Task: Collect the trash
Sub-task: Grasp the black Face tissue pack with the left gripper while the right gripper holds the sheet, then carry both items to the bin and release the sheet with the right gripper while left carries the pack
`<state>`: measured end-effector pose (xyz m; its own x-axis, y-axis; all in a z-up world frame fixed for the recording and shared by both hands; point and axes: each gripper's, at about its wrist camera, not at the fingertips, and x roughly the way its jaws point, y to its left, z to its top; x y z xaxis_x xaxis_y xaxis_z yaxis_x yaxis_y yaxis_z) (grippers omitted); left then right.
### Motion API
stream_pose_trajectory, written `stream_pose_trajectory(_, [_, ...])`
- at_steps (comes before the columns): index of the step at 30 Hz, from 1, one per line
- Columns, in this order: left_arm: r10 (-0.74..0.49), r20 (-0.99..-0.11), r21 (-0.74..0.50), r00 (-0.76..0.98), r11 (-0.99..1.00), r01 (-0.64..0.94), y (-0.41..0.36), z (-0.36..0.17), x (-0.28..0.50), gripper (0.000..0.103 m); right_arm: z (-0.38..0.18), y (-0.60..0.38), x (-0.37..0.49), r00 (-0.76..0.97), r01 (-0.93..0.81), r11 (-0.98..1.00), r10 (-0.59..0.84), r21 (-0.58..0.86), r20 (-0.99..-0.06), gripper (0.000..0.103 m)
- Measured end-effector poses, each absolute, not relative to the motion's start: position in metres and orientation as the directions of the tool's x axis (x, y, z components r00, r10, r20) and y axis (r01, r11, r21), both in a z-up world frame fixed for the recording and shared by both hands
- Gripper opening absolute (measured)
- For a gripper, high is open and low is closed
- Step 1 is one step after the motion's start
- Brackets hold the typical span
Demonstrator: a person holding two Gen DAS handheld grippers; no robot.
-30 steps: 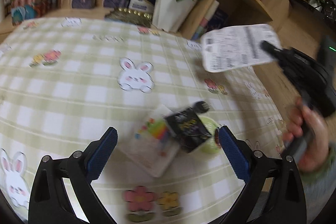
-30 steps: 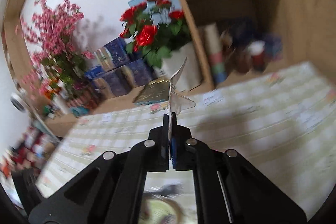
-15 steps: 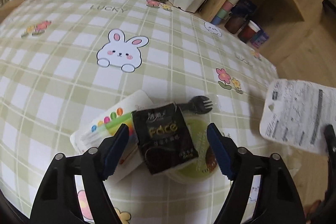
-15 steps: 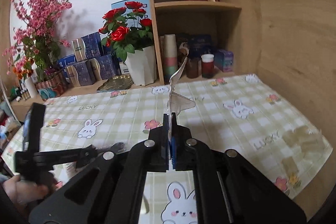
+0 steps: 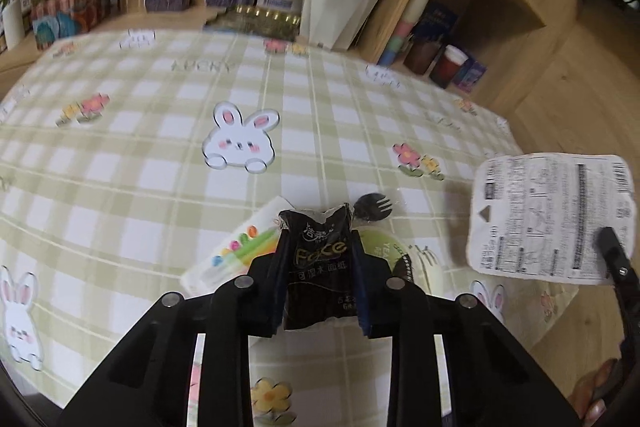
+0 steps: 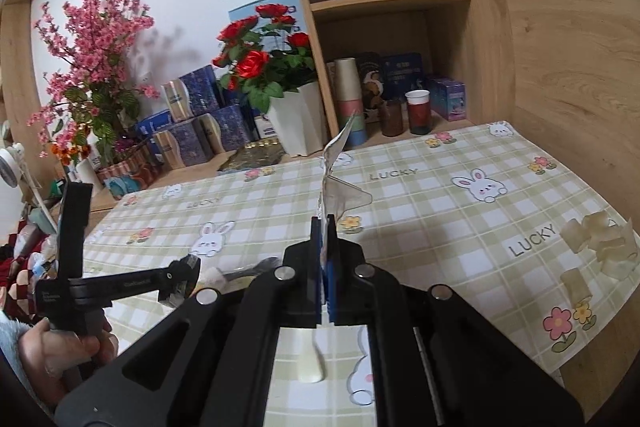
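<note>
Left wrist view: the left tongs (image 5: pixel 320 267) are gripping one black tissue packet (image 5: pixel 318 267) above the checked table (image 5: pixel 160 167), open cloth toward 12 o'clock.

Right wrist view: the right tongs (image 6: pixel 325 267) are pinching one white printed lid film (image 6: pixel 336 171) edge-on; the table's edge is lying at 3 o'clock.

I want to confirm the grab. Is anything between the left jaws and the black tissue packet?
No. The left gripper is shut on the black plastic tissue packet, jaws against both sides, nothing visible between them.
</note>
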<state>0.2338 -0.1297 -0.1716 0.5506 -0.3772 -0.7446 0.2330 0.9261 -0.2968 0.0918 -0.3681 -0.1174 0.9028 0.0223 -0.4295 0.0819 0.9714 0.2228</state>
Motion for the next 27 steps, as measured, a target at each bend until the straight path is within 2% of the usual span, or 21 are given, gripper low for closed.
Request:
stream_pose_trajectory(13, [-0.401, -0.676, -0.283, 0.618, 0.916, 0.286, -0.050, -0.111, 0.155, 0.027, -0.086, -0.309, 0.062, 0.888, -0.070, 0.976, 0.156, 0.208, -0.432, 0.006])
stream_pose_trajectory(27, [-0.401, -0.647, -0.304, 0.648, 0.916, 0.263, 0.009, -0.100, 0.074, 0.027, -0.083, -0.249, 0.013, 0.769, -0.243, 0.935, 0.349, 0.259, -0.536, 0.006])
